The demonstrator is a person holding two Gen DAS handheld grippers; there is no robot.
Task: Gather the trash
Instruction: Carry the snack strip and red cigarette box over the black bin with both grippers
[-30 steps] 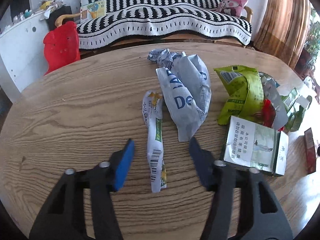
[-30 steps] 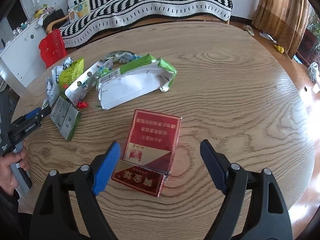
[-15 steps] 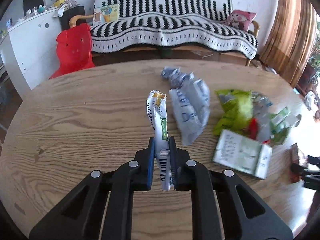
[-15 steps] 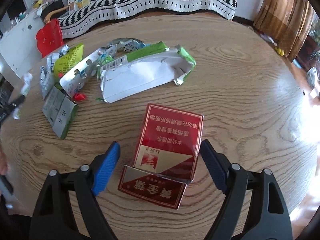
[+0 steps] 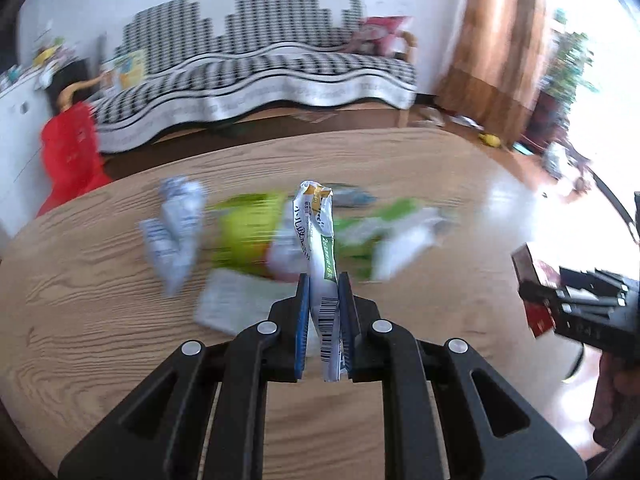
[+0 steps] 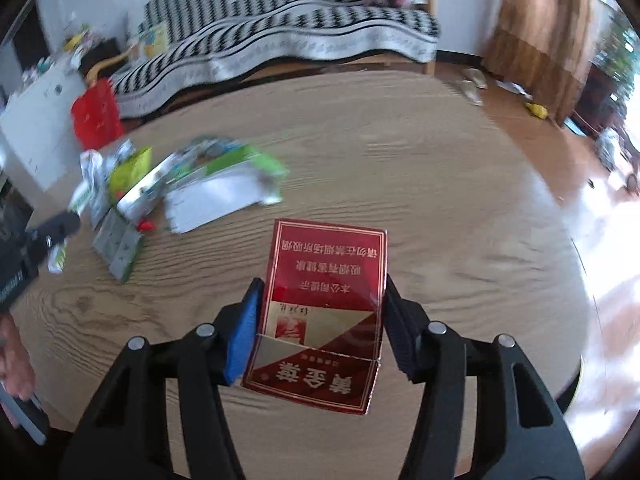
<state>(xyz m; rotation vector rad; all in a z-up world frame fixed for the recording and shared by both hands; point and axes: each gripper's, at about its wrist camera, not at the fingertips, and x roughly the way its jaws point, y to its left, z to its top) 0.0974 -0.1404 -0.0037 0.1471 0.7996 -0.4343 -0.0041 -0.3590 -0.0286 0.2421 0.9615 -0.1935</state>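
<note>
My left gripper [image 5: 323,280] is shut on a narrow white wrapper [image 5: 316,232] with a barcode, which stands up between the blue pads above the round wooden table [image 5: 100,300]. My right gripper [image 6: 322,284] has a red cigarette box [image 6: 324,320] between its fingers. Its jaws are closing, and both pads touch the box's long sides. The box's flap hangs open toward me. The left wrist view also shows the red box [image 5: 534,272] in the right gripper at the far right edge. The left gripper [image 6: 44,236] shows at the left edge of the right wrist view.
More trash lies on the table: a grey-blue crumpled bag [image 5: 176,228], green wrappers [image 6: 224,168], a torn white and green bag [image 6: 216,200] and a small grey-green box [image 6: 118,248]. Beyond the table are a striped sofa [image 6: 280,52] and a red chair [image 6: 96,116].
The left gripper shut on the narrow wrapper, lifted it and swung right across the table. The right gripper's jaws came in from wide apart onto the sides of the red box.
</note>
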